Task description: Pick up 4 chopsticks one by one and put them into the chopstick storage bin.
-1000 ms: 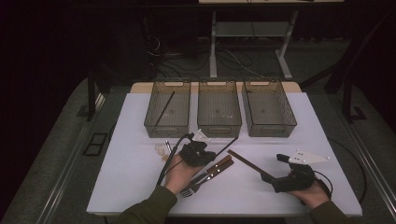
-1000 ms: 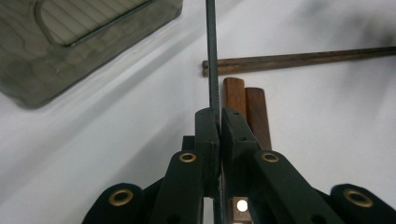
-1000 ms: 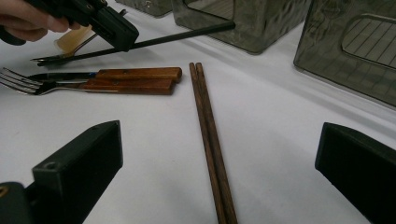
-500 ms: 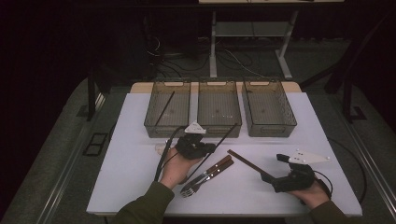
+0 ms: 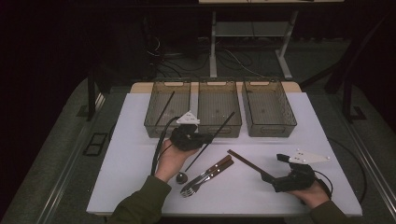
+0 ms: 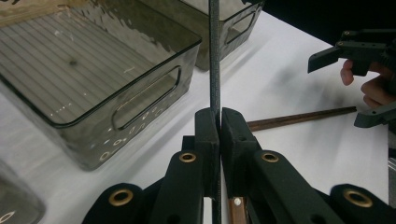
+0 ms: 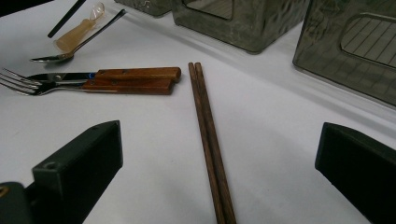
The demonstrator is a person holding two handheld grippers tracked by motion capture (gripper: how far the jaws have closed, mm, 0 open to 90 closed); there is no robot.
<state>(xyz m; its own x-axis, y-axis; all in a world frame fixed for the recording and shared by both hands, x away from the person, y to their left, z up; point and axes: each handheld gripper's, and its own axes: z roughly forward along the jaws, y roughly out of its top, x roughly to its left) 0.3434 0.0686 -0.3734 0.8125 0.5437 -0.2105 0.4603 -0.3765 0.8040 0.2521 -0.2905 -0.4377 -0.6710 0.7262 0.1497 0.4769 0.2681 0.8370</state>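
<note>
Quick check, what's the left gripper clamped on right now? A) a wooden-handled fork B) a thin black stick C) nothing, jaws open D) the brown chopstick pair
B: in the left gripper view the left gripper has its jaws closed on a thin black stick; the high view shows that stick slanting up from it, while the forks and brown chopsticks lie on the table.
</note>
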